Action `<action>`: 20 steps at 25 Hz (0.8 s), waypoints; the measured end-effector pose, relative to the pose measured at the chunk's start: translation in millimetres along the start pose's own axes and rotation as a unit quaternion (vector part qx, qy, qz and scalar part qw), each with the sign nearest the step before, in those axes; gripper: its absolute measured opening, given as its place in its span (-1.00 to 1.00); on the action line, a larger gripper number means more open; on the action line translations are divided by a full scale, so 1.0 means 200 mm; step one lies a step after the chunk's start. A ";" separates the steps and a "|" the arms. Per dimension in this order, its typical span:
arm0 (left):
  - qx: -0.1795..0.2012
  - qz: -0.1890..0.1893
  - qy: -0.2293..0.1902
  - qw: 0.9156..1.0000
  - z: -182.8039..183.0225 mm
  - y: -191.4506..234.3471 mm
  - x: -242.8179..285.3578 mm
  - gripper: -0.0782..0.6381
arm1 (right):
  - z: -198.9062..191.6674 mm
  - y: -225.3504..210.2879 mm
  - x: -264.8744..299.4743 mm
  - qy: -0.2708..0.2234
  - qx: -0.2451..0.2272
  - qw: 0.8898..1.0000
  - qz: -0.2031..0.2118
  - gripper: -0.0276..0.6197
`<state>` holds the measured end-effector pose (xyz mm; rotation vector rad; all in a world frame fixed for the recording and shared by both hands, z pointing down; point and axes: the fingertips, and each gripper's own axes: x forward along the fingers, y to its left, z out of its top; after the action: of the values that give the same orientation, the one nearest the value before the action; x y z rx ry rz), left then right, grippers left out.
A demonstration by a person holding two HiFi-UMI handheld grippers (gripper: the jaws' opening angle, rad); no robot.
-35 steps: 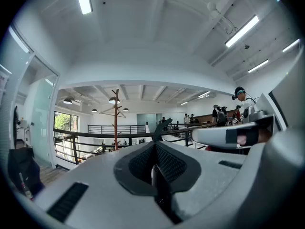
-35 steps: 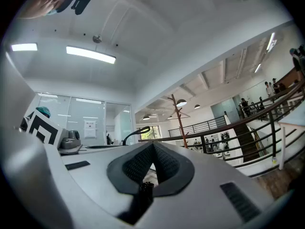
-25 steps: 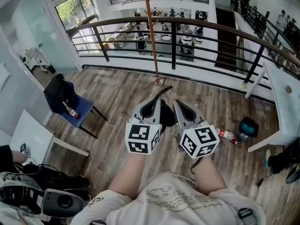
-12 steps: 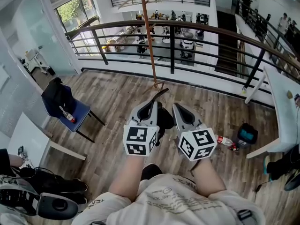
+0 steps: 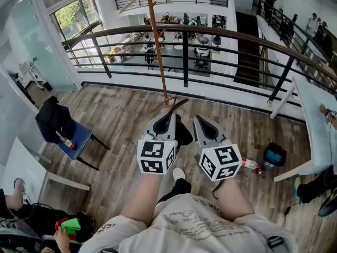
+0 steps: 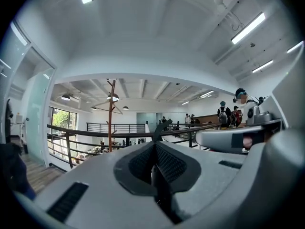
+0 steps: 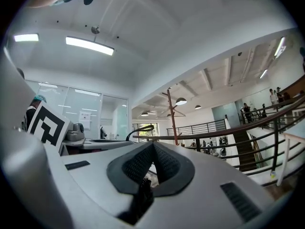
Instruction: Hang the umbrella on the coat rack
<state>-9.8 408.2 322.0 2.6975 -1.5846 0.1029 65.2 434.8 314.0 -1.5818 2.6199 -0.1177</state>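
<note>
A folded black umbrella is held between my two grippers, low in the middle of the head view, and its curved handle points toward the coat rack. The coat rack is a thin wooden pole with branching arms, standing on the floor just ahead by the railing. My left gripper is shut, with a dark strip of the umbrella between its jaws. My right gripper is shut on black umbrella fabric. The handle and the rack both show beyond the right jaws.
A dark metal railing runs behind the rack above a lower floor. A blue chair with a dark jacket and a bottle stands at left. A white table stands at right, with a bottle and a teal bag on the floor.
The rack and the chair have slid left and closer in the head view as the person steps forward; a shoe now shows below the grippers. Both grippers keep their hold.
</note>
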 end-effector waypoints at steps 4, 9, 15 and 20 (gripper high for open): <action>-0.004 -0.003 -0.007 1.000 -0.02 0.12 0.23 -0.77 | -0.02 -0.15 0.22 -0.004 0.011 1.000 -0.005 -0.91; -0.009 -0.004 0.001 1.000 -0.04 0.32 0.58 -0.77 | -0.05 -0.31 0.59 0.003 0.010 1.000 -0.005 -0.91; -0.009 -0.005 -0.007 1.000 0.04 0.54 0.96 -0.77 | 0.03 -0.52 1.00 -0.001 0.006 1.000 -0.007 -0.91; -0.010 -0.001 -0.017 1.000 0.07 0.72 1.24 -0.77 | 0.04 -0.65 1.31 -0.004 0.005 1.000 -0.001 -0.91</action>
<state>-14.5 120.3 320.1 2.7010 -1.5822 0.0405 59.8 142.7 313.2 -1.5796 2.6071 -0.1253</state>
